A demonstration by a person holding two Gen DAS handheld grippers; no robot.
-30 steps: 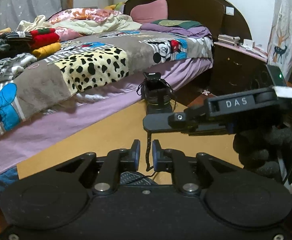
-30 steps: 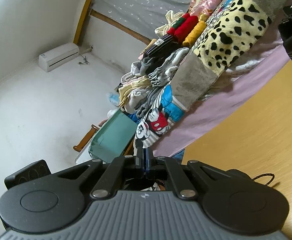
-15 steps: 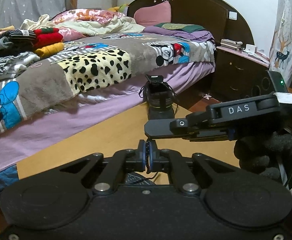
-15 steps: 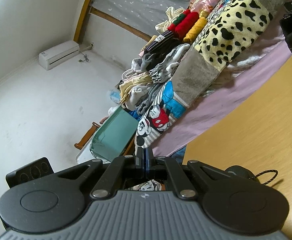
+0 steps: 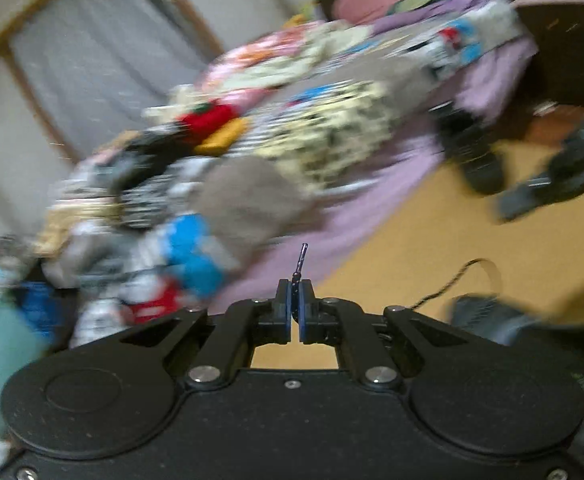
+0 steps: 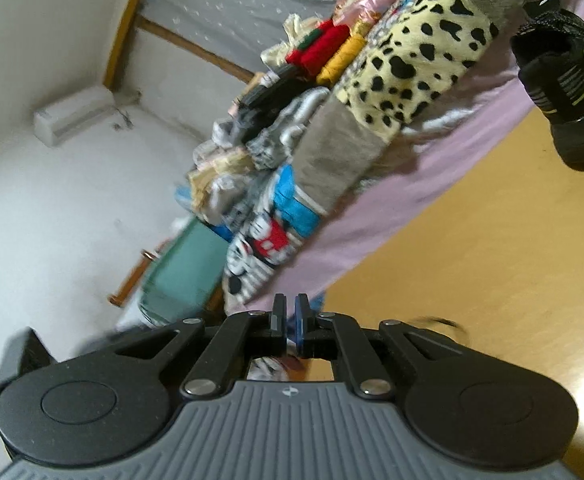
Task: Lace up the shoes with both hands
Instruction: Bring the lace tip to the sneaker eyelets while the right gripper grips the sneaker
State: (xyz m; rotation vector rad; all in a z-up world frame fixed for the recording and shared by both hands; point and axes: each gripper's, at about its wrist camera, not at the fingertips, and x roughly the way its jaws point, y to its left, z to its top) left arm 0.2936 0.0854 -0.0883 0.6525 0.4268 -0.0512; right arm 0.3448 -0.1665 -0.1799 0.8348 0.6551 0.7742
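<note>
My left gripper (image 5: 295, 300) is shut on the black shoelace, whose stiff tip (image 5: 303, 254) sticks up above the pads. The lace (image 5: 458, 276) loops off to the right toward a blurred dark shoe (image 5: 488, 320) just beside the gripper. A second black shoe (image 5: 476, 160) stands farther off on the wooden floor by the bed; the right wrist view shows this shoe (image 6: 564, 92) at the upper right. My right gripper (image 6: 290, 316) is open by a narrow gap with nothing in it. A blurred bit of lace (image 6: 440, 322) shows behind its right finger. The left view catches the right gripper (image 5: 552, 180) at the far right.
A bed (image 6: 412, 60) with a spotted blanket and piles of folded clothes (image 6: 324, 46) runs along the left. A pink sheet (image 6: 392, 208) hangs down to the wooden floor (image 6: 492, 260). A green container (image 6: 183, 276) sits at the bed's foot.
The left gripper has swung fast to the left and up with the lace tip, blurring its view. The right gripper's fingers, shut before, have parted slightly.
</note>
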